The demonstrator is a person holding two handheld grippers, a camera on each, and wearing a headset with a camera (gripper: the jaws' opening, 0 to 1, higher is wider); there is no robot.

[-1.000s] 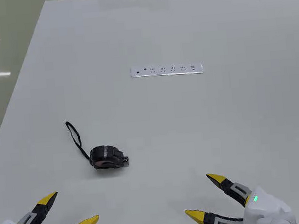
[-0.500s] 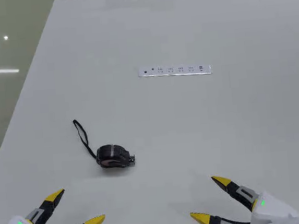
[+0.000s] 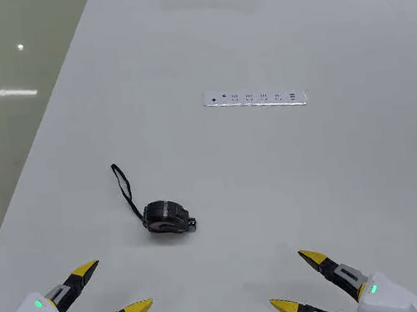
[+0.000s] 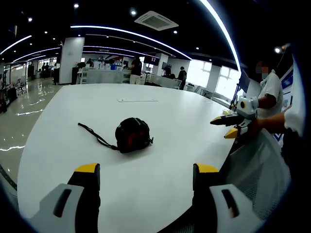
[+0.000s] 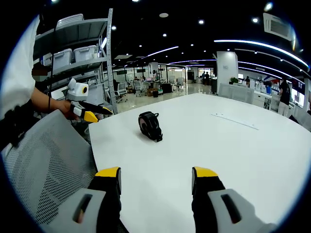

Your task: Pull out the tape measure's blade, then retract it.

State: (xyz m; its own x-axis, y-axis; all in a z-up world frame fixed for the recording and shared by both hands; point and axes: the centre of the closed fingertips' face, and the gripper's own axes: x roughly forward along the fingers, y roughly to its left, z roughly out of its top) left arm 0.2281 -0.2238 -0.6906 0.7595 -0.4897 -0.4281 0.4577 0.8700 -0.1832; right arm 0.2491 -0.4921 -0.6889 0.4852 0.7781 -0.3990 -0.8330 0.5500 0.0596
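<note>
jaws stand spread and empty on both left tool (image 3: 114, 287) and right tool (image 3: 298, 282), low over the surface (image 3: 268, 172) near edge. tape measure (image 3: 167, 217) lies ahead, nearer the left, strap (image 3: 126, 189) trailing away. best: left clamps the case, right pinches the blade tip (image 3: 192, 224), pulling level.

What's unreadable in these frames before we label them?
Tape measure: blade tip and lock too small to tell, in all three views.
Power strip: socket markings too small, head view.
Left gripper and right gripper: bodies cut off by the head view's bottom edge.
</note>
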